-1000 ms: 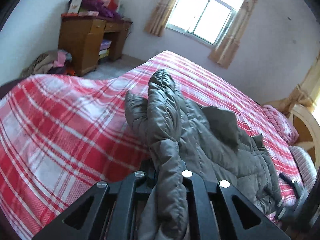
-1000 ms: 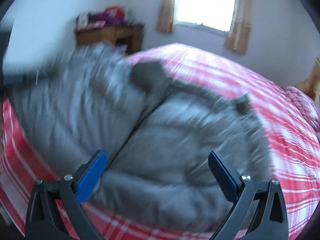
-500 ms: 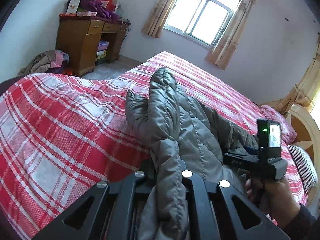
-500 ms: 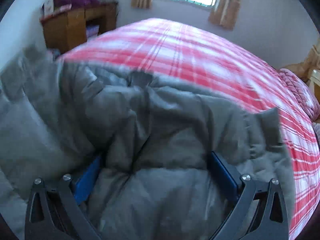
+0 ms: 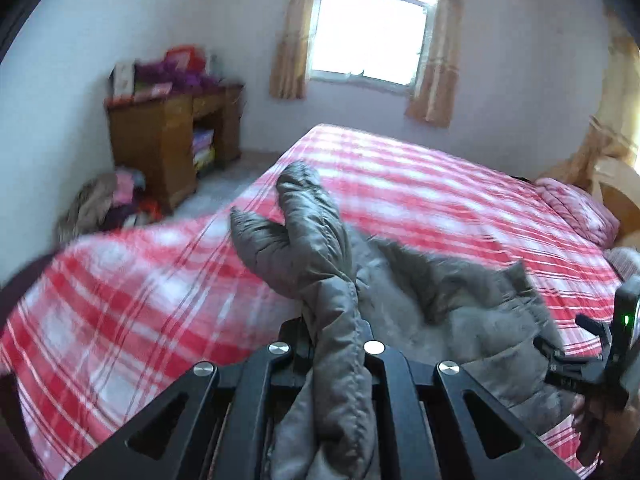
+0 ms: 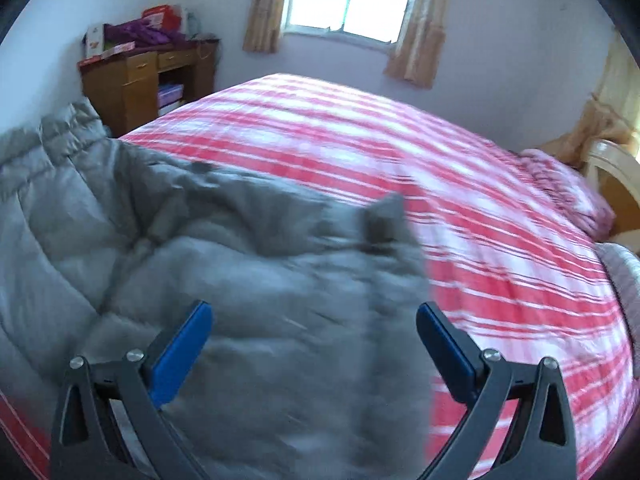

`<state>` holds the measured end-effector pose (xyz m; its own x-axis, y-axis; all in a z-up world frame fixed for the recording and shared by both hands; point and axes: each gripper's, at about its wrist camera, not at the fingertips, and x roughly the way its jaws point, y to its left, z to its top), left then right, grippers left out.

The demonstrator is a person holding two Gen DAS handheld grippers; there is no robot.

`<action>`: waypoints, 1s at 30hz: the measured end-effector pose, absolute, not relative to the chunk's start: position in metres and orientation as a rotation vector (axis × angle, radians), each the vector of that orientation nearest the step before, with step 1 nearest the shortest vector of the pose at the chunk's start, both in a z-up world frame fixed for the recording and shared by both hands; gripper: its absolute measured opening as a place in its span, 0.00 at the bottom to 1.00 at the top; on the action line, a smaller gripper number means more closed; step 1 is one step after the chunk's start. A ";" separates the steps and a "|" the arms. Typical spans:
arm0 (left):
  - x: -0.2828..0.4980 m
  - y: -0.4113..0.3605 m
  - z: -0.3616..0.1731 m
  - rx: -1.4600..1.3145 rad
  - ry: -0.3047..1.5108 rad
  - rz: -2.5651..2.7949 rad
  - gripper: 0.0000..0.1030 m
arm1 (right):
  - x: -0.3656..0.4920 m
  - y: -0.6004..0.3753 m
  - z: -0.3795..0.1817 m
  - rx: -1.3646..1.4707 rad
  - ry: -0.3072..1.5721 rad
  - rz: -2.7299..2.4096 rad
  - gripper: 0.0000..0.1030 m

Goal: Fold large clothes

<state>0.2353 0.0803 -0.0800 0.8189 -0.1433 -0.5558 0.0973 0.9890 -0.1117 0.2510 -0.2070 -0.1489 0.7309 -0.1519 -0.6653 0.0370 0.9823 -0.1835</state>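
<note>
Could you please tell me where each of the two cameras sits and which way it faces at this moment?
Left wrist: on the left gripper, looking down across the grey jacket toward the window; its jaws are shut on a jacket fold, and the right gripper shows at the right edge.
Right wrist: on the right gripper, jaws open above the jacket, facing the same window.
Shared: jacket, plaid bed, wooden desk, window.

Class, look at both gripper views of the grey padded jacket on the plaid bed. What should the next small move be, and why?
Probably lower the right gripper and close it on the grey jacket. Its blue pads stand wide apart above the padding, holding nothing, while the left gripper already pinches a bunched fold. A fold likely needs both ends held.
</note>
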 end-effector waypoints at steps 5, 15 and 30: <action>0.238 -0.016 -0.053 0.091 0.515 -0.216 0.06 | 0.223 -0.271 -0.147 -0.133 0.718 -0.209 1.00; 0.222 -0.228 -0.148 0.597 0.459 -0.407 0.07 | 0.176 -0.399 -0.186 0.079 0.775 -0.428 1.00; 0.165 -0.165 -0.058 0.547 0.273 -0.405 0.99 | 0.165 -0.429 -0.161 0.137 0.706 -0.468 1.00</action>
